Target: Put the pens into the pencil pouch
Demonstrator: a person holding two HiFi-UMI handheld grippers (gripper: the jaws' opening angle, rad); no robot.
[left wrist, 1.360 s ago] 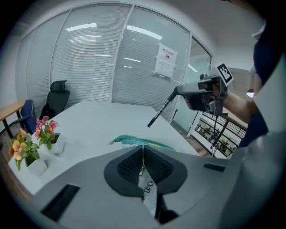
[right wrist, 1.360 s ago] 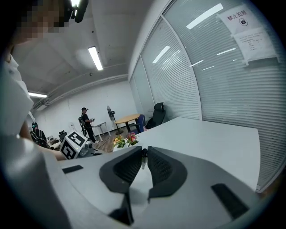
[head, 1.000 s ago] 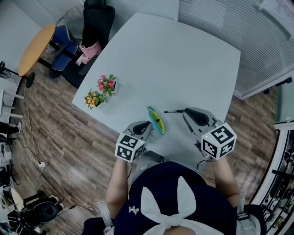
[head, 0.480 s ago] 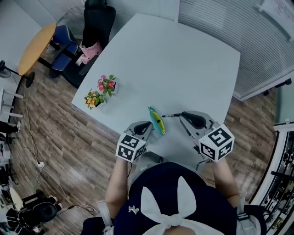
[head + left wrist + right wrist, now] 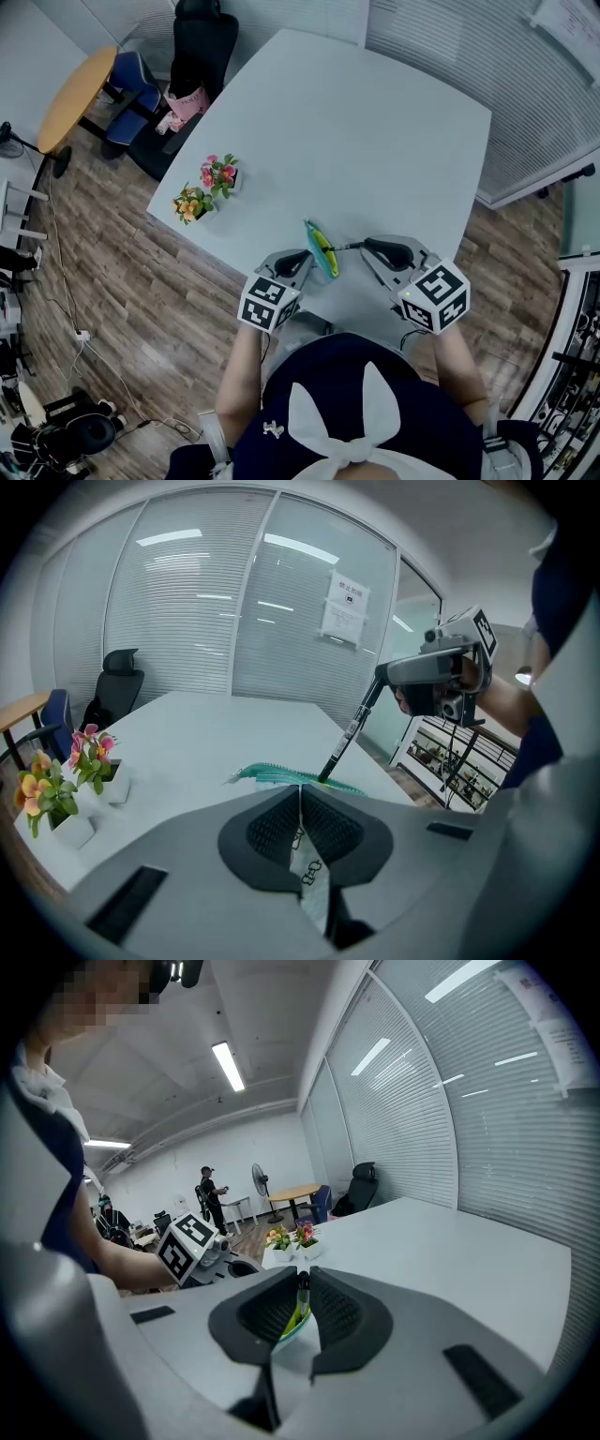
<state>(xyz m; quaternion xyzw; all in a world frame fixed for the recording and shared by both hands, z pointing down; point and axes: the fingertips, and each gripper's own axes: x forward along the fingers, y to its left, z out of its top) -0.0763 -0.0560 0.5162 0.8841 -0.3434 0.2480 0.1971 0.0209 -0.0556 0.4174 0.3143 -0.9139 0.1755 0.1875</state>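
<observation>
A teal pencil pouch [image 5: 321, 251] with a yellow-green inside lies near the white table's front edge. My left gripper [image 5: 302, 260] is shut on the pouch's near end; in the left gripper view a strip of the pouch [image 5: 307, 869] runs between the closed jaws [image 5: 300, 794]. My right gripper [image 5: 362, 247] is shut on a black pen [image 5: 341, 247], which points left. The pen's tip sits at the pouch's open top edge [image 5: 281, 776], as the pen [image 5: 348, 731] shows in the left gripper view. In the right gripper view the pen [image 5: 302, 1290] stands between the jaws [image 5: 302, 1279] above the pouch [image 5: 294, 1324].
Two small pots of flowers [image 5: 207, 187] stand at the table's left edge [image 5: 178, 225]. Office chairs [image 5: 202, 47] and a round wooden table [image 5: 75, 94] are on the floor beyond. Glass walls with blinds [image 5: 525, 84] lie to the right.
My right gripper has carried the pen leftward and slightly down, so the tip has gone from short of the pouch to its opening. The left gripper and pouch have stayed put.
</observation>
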